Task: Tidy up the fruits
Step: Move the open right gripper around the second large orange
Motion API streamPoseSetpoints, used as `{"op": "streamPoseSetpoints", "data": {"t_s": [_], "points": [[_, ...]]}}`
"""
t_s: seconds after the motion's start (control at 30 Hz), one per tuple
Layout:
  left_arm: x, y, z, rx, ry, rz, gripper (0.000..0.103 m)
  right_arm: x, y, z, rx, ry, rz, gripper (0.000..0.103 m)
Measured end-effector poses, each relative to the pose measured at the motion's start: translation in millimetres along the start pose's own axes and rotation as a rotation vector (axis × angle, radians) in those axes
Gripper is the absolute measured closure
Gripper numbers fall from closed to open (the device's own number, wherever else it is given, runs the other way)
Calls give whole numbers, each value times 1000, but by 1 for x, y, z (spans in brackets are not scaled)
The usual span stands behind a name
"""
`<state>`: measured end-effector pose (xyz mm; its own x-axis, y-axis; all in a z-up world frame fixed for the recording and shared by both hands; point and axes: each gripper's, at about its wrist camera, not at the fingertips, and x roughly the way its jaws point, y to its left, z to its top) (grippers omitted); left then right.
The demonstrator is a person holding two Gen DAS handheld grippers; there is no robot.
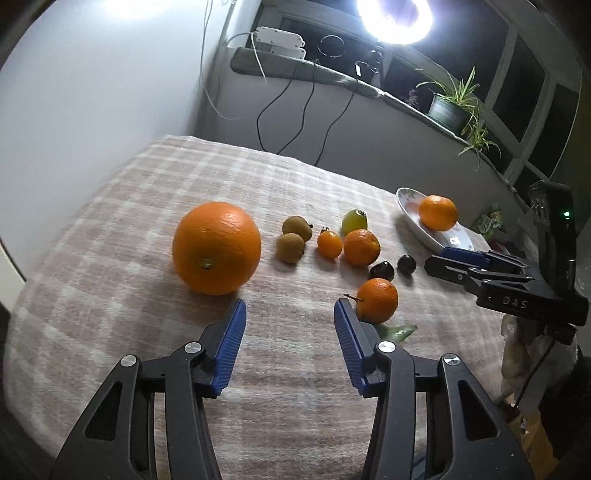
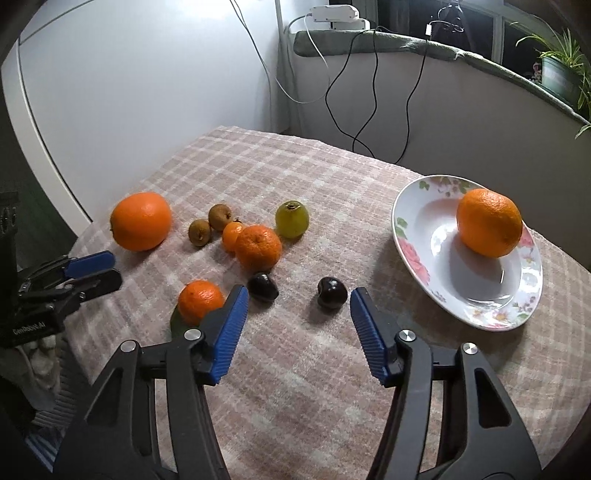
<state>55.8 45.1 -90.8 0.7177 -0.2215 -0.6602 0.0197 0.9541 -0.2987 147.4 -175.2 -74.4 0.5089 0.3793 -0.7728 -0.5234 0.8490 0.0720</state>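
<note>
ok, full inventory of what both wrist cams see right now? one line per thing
plate: 1, white with floral rim, right side of the table
orange on plate: 1, orange, far side of the plate
large orange: 1, orange, far left on the cloth
mandarins: 3, orange, mid-cloth; the nearest one sits on a green leaf
brown fruits: 2, brown, beside the large orange
green fruit: 1, yellow-green, behind the mandarins
dark fruits: 2, near-black, nearest the right gripper
tablecloth: 1, pink-white plaid, over the table
potted plant: 1, green, window ledge
ring light: 1, white, lit
left gripper: blue fingers open, empty
right gripper: blue fingers open, empty
</note>
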Motion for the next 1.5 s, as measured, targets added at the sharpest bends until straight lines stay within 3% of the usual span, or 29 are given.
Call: {"op": "streamPoseSetpoints", "data": {"t_s": [0.37,0.63,0.97,1.1,1.23,1.37,1.5], "points": [[13,-30,-3,51,37,-85,56,22,-5,1,-16,37,-44,50],[13,-40,0,70,28,-94,56,26,-11,0,0,46,-35,55],[0,0,6,3,-36,35,56,14,9,22,-25,5,56,55],[-3,19,8,-15,-39,63,56,16,30,38,-50,9,130,55],[-3,32,8,-37,-36,73,50,23,52,49,-67,22,175,54],[-3,37,9,-34,-34,59,37,30,70,59,-59,34,229,23],[2,39,10,-26,-31,43,31,41,90,71,-69,57,283,22]]}}
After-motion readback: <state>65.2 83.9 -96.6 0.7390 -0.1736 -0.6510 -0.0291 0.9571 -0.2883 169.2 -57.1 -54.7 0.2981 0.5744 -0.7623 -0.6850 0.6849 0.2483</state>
